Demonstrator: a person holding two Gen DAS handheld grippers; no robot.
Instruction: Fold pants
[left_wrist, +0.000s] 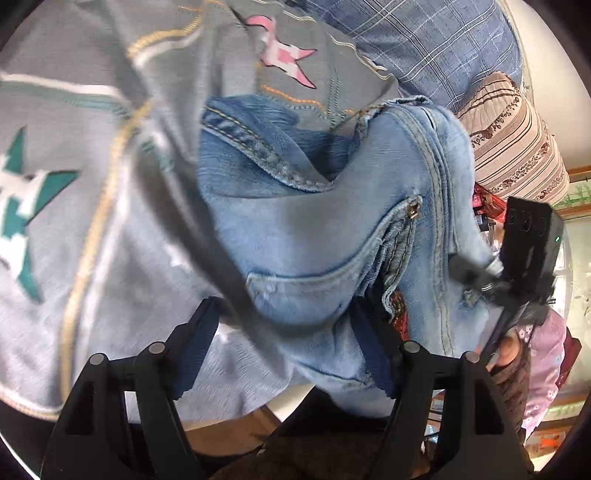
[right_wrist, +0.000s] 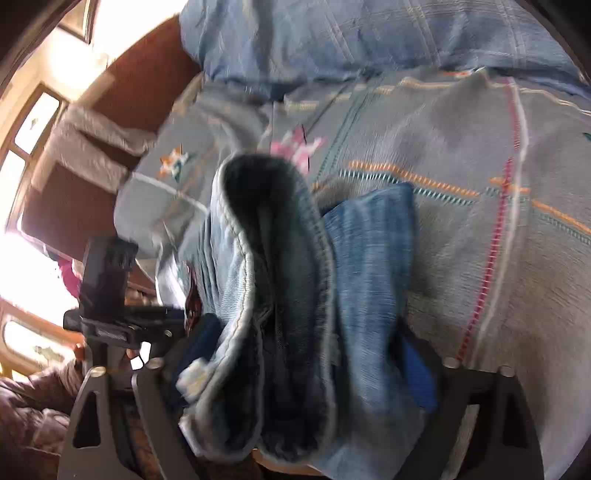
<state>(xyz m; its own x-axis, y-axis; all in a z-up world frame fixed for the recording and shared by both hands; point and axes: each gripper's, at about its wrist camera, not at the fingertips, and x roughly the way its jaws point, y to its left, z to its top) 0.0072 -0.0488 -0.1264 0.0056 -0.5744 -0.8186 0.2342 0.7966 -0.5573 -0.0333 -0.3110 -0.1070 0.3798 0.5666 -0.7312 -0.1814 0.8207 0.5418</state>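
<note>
Light blue denim pants (left_wrist: 314, 229) hang bunched in front of me above a grey quilt. In the left wrist view my left gripper (left_wrist: 284, 343) has its blue pads wide apart, with the pants' pocket area lying between them; the denim hides the grip. In the right wrist view my right gripper (right_wrist: 306, 354) is shut on the pants (right_wrist: 280, 295) near the waistband, whose dark inside shows as an open loop. The right gripper (left_wrist: 517, 258) also shows at the right of the left wrist view, and the left gripper (right_wrist: 110, 295) shows at the left of the right wrist view.
A grey quilt (left_wrist: 92, 184) with star patches and stitched lines covers the bed (right_wrist: 498, 184). A blue plaid pillow (left_wrist: 424, 40) and a striped pillow (left_wrist: 517, 140) lie at the far end. A brown headboard (right_wrist: 140, 81) and bright windows are to the left.
</note>
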